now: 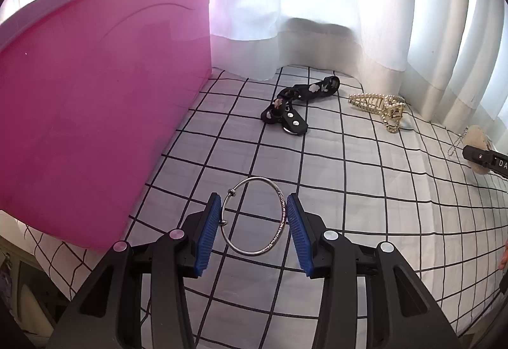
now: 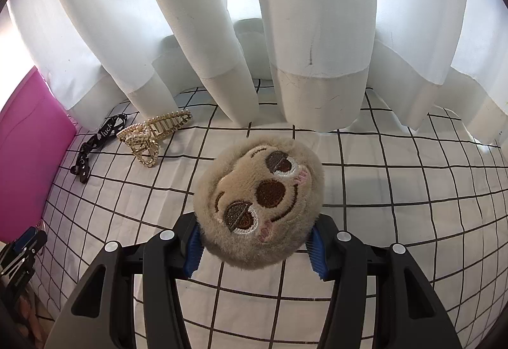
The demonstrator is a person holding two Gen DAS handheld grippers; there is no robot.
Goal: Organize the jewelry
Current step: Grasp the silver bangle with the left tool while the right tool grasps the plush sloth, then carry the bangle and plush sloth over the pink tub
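Observation:
My left gripper (image 1: 254,215) holds a silver bangle (image 1: 254,249) between its blue pads, above the checked cloth, next to the pink box (image 1: 95,114) on its left. My right gripper (image 2: 255,241) is shut on a beige plush sloth-face charm (image 2: 258,200); it also shows at the right edge of the left wrist view (image 1: 479,139) with a small chain. A gold pearl hair claw (image 1: 379,108) (image 2: 152,134) and a black printed strap (image 1: 297,104) (image 2: 95,142) lie on the cloth near the curtain.
White curtains (image 2: 285,31) hang down onto the back of the checked cloth (image 1: 381,206). The pink box stands tall along the left side (image 2: 28,165). The table edge and a dark gap lie at the lower left (image 1: 19,285).

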